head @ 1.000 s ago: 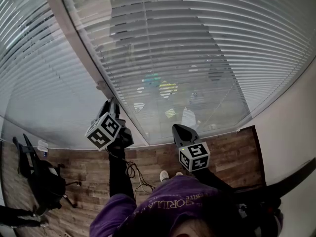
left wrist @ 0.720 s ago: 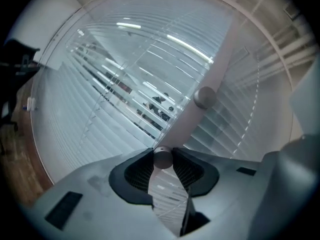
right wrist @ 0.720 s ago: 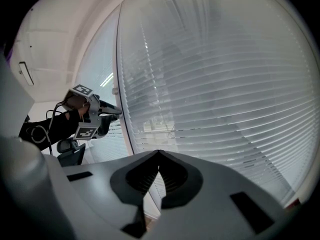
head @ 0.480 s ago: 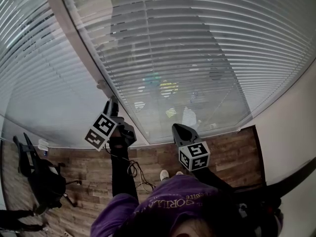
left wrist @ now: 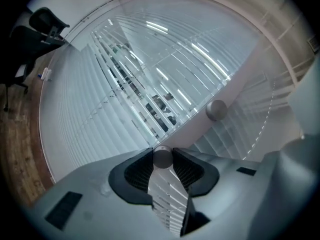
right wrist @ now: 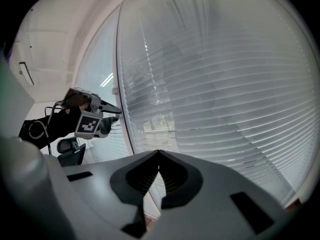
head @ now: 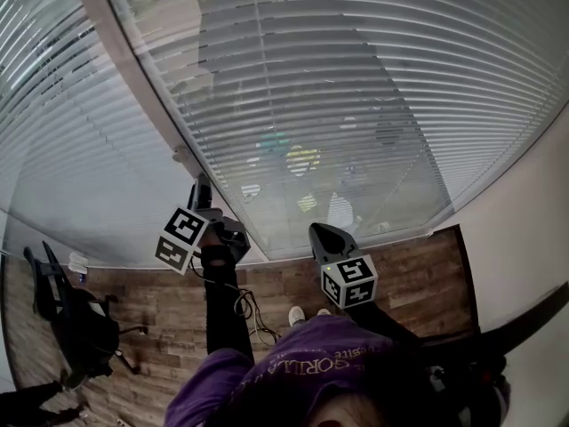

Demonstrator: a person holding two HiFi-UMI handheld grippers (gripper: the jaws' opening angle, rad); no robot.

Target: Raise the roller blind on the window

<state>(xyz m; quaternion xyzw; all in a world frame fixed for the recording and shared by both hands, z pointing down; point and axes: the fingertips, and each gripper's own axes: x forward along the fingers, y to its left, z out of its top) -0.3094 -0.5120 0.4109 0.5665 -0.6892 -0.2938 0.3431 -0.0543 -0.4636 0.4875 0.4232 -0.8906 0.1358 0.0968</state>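
Left hand-held gripper was clamped on a small grey knob on the window post, probably the control for the slatted blind, which hung fully lowered beside it, while the right hand-held gripper waited closed and empty.

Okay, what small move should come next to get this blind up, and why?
Probably twist the left gripper about the round knob that its fingers clamp. The blind covers the whole pane with its slats down, and the right gripper is shut and holds nothing, so the knob is the only control in hand.
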